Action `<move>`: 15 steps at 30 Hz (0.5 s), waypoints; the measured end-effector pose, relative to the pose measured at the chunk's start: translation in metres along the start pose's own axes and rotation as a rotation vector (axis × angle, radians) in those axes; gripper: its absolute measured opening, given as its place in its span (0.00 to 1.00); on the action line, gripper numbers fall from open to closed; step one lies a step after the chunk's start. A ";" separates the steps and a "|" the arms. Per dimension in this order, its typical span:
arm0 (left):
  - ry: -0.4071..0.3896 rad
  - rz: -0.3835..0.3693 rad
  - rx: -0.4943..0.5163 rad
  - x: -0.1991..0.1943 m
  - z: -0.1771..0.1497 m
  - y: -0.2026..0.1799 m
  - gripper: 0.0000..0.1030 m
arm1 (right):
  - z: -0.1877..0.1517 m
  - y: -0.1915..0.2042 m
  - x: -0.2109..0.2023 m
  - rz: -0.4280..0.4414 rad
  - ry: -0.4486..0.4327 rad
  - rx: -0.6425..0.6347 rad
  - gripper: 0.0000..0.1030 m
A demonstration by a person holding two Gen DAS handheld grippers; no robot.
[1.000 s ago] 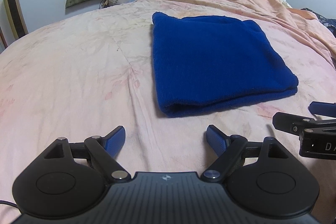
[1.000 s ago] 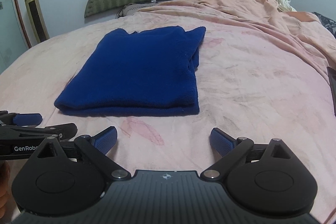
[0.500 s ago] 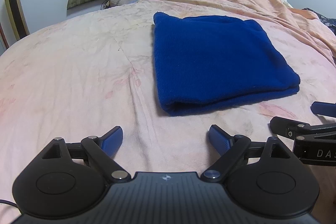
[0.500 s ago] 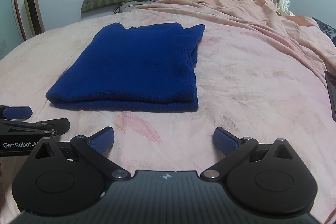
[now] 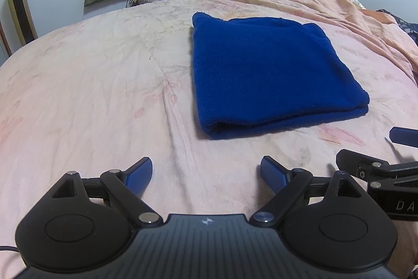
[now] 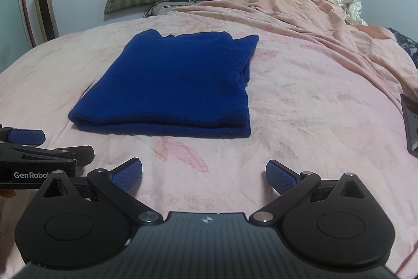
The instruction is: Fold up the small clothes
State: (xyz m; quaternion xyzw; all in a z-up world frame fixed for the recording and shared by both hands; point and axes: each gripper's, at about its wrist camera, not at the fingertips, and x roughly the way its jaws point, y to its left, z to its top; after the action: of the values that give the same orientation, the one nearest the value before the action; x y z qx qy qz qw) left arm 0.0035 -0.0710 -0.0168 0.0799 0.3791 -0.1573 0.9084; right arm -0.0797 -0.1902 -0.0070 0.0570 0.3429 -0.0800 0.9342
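Nearby, phone point(image 6: 411, 126) beside sweater point(image 6: 172, 85).

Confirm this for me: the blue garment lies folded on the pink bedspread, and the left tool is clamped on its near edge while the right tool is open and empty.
Not right on the left tool: the left wrist view shows it open and empty, short of the folded blue garment and apart from it. The garment does lie on the pink bedspread, and the right tool is open and empty.
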 end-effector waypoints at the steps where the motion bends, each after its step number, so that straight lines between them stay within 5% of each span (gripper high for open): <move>1: 0.003 0.001 -0.004 -0.001 0.000 0.000 0.88 | 0.000 0.001 -0.001 0.002 -0.001 -0.005 0.99; 15: 0.003 0.029 -0.013 -0.007 0.001 0.001 0.88 | 0.003 0.008 -0.016 0.018 -0.024 -0.008 0.99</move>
State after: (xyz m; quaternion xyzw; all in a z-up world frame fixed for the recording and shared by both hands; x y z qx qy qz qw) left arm -0.0001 -0.0692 -0.0109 0.0798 0.3801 -0.1414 0.9106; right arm -0.0880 -0.1813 0.0062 0.0556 0.3316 -0.0708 0.9391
